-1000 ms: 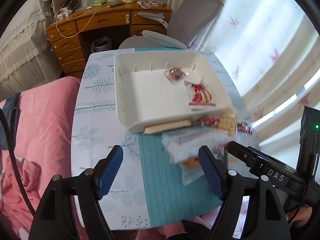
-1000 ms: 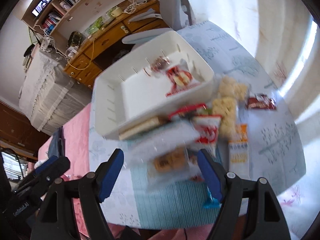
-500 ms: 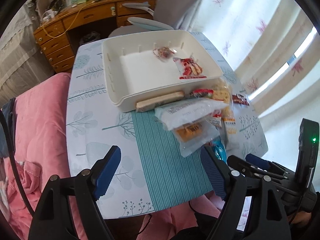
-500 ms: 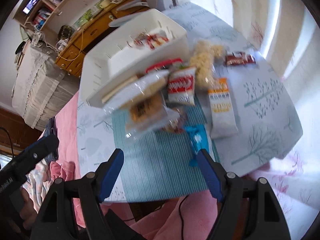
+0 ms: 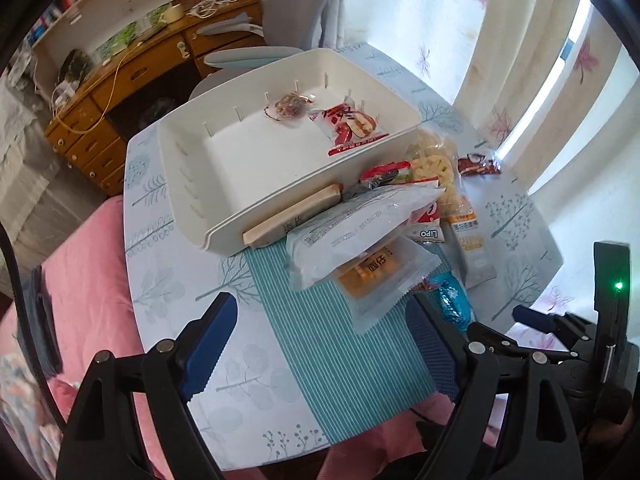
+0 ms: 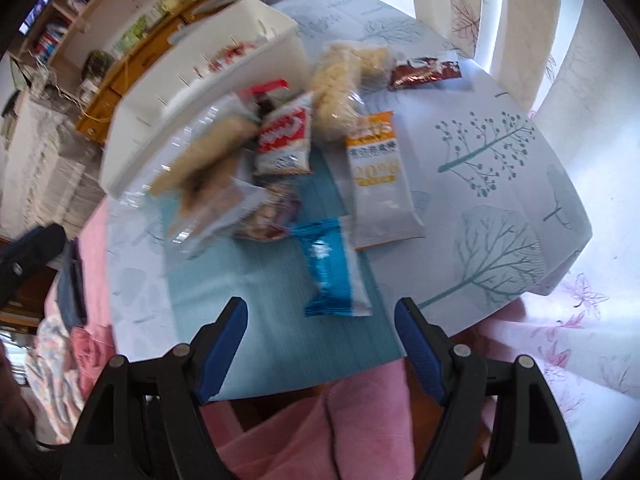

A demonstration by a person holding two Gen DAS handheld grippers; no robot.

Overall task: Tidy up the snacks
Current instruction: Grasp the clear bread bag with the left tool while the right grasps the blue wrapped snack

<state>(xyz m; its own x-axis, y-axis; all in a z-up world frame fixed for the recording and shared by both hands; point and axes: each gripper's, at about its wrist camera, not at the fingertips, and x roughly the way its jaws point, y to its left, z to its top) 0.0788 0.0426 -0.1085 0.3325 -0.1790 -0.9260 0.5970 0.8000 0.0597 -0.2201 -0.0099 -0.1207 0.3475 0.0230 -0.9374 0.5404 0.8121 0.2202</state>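
Note:
A white bin (image 5: 224, 184) stands at the back of the table and holds a red snack packet (image 5: 352, 128) and a small clear packet (image 5: 290, 105). A heap of snacks lies in front of it: a large clear pack (image 5: 356, 228), an orange biscuit pack (image 5: 380, 276), a white-and-orange bar (image 6: 378, 180), a blue packet (image 6: 332, 272), a red-and-white packet (image 6: 286, 140), a brown packet (image 6: 424, 72). My left gripper (image 5: 320, 344) is open and empty, above the teal mat. My right gripper (image 6: 320, 344) is open and empty, near the blue packet at the table's front edge.
The table (image 5: 160, 288) has a leaf-print cloth and a teal striped mat (image 5: 344, 352). A pink bedcover (image 5: 80, 280) lies left and in front. A wooden desk (image 5: 120, 80) and a grey chair (image 5: 296, 4) stand behind. Curtains (image 5: 520, 60) hang at right.
Both grippers have pulled back and up from the snack heap toward the table's front edge. More of the table shows now. The right gripper swung right, over the blue packet. Both stayed open.

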